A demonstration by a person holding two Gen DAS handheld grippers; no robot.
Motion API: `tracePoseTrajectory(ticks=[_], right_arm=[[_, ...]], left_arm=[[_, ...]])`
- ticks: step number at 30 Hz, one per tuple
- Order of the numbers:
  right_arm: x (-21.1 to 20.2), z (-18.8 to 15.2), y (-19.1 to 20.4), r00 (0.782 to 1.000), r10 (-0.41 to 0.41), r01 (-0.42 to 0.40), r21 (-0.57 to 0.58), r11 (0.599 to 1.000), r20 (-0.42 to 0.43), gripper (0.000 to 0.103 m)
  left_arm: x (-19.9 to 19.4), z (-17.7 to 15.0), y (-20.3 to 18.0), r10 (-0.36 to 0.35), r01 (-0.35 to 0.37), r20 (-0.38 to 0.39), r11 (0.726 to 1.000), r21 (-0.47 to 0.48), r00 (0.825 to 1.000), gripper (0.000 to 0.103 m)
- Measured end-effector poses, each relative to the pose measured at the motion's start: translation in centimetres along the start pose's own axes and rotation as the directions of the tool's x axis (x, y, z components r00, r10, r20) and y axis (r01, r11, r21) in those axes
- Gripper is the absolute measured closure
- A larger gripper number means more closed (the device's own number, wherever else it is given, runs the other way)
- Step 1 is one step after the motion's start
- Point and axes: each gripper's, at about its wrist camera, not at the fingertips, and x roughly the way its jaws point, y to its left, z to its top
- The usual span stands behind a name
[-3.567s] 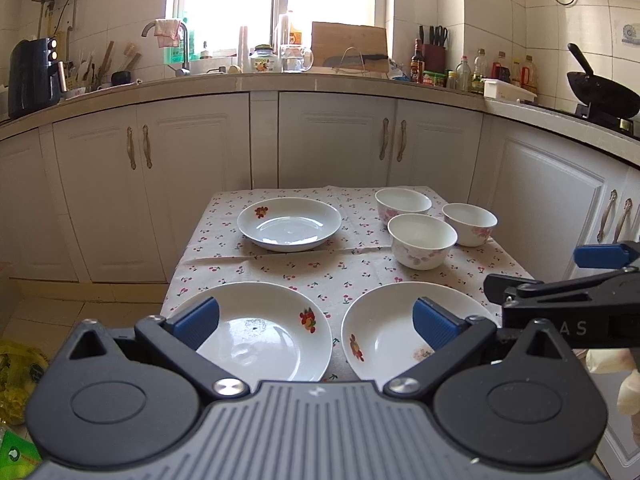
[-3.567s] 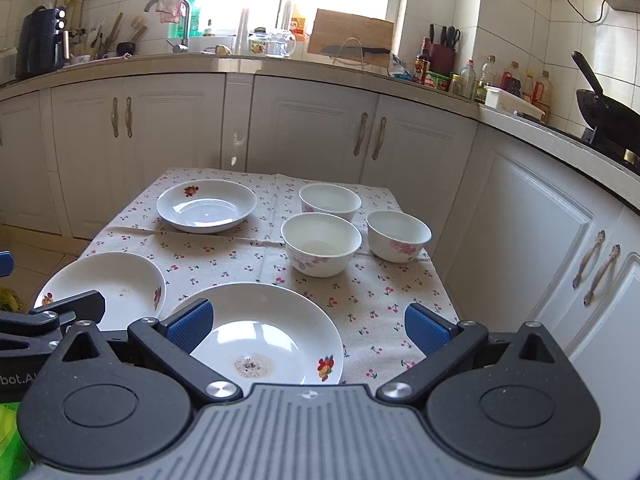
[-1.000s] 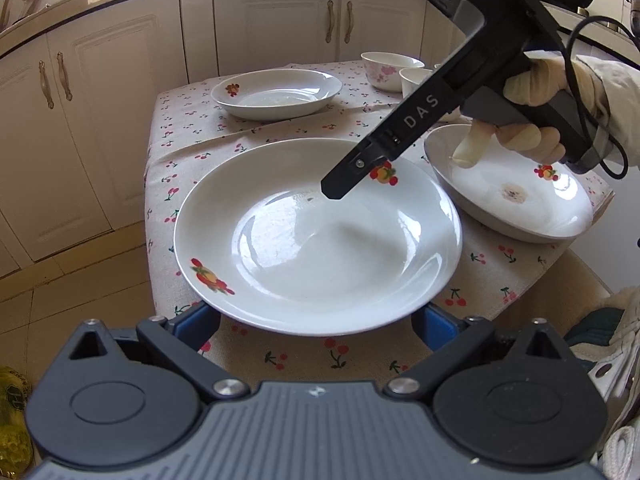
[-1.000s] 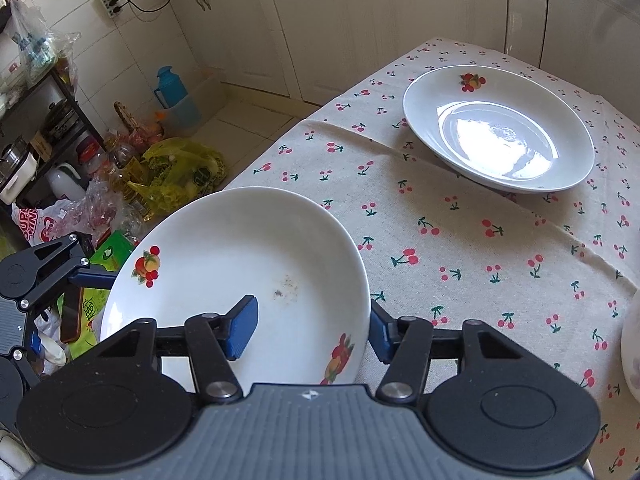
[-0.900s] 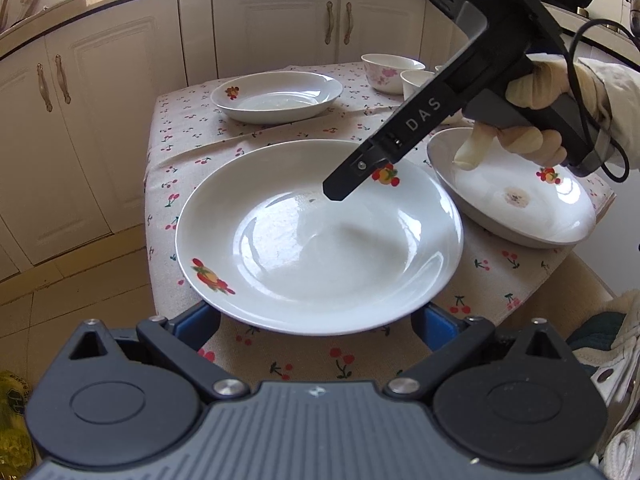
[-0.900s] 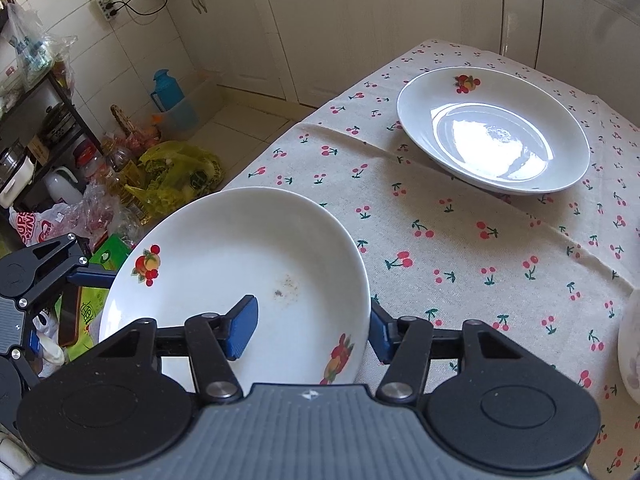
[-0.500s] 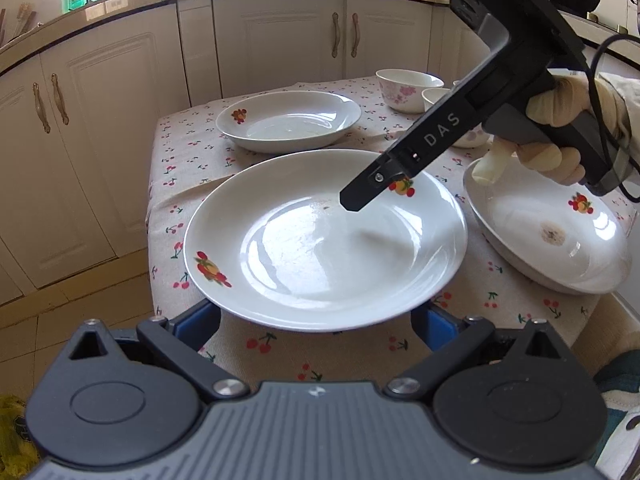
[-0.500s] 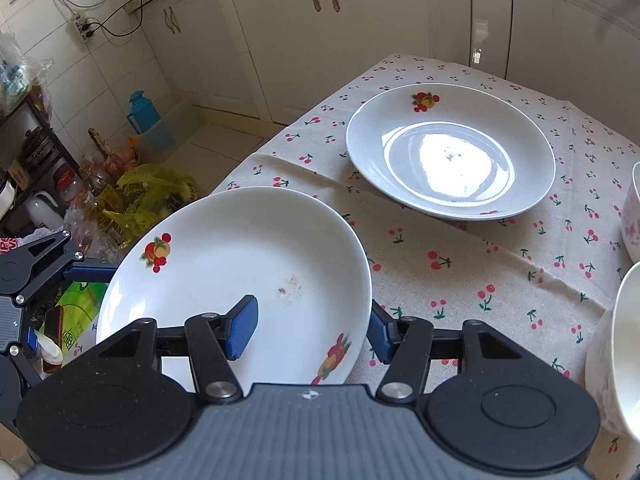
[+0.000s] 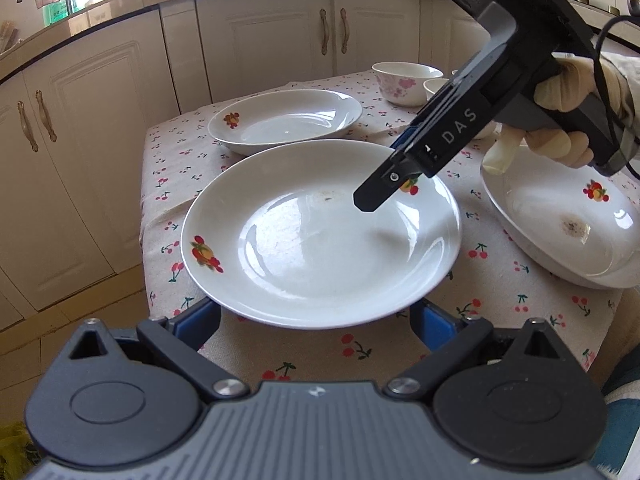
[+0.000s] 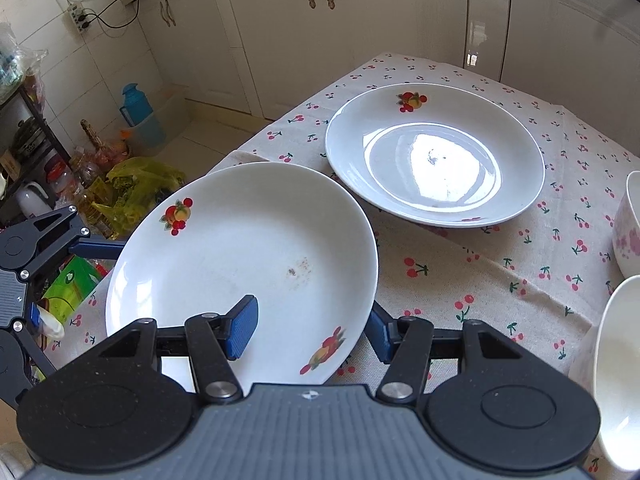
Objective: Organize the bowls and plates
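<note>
My right gripper [image 10: 308, 330] is shut on the rim of a white plate with fruit prints [image 10: 248, 256], one pad inside and one under it, holding it above the cherry-print tablecloth. The same plate [image 9: 320, 232] fills the left wrist view, with the right gripper [image 9: 400, 176] clamped on its far rim. My left gripper [image 9: 316, 320] is open, its blue pads under the plate's near edge. A second plate [image 10: 434, 154] lies beyond, also in the left wrist view [image 9: 286, 120]. A third plate [image 9: 564, 220] lies to the right.
Small floral bowls [image 9: 406, 82] stand at the table's far right; bowl rims [image 10: 628, 224] show at the right edge. White cabinets [image 9: 260, 40] surround the table. Bags, bottles and a blue jug [image 10: 136, 108] crowd the floor to the left.
The held plate has risen and moved toward the far plate. The right gripper stayed clamped on its rim; the left gripper stayed open beneath the near edge.
</note>
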Motion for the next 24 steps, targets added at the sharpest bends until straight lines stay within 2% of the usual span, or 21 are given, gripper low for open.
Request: tracePoseTrajectory(ticks=[9,12,21,24], right_arm=[[1.1,1.1,-1.1,0.999,0.044,-0.044,0.045,0.998,0.009,0.04],[1.1,1.2,-1.2,0.999,0.053,-0.053,0.056,0.997,0.011,0.04],[0.3,0.4,-1.3,1.0,0.016,-0.016,0.049,0.999,-0.009,0.039],[0.1,0.3,-1.5,1.0,0.014,-0.014,0.066,0.998,-0.005,0.036]], left_arm=[[0.5,-0.1,1.0,-0.03,0.03,0.002,0.996,0.084,1.0,0.002],[0.3,-0.1,1.3,-0.048,0.047,0.006,0.996,0.076,0.999,0.004],[0.1,0.0,0.5,-0.098,0.097,0.006,0.992,0.082,0.995,0.004],[0.1,0.0,0.2,-0.08,0.08,0.002,0.992,0.094,0.997,0.004]])
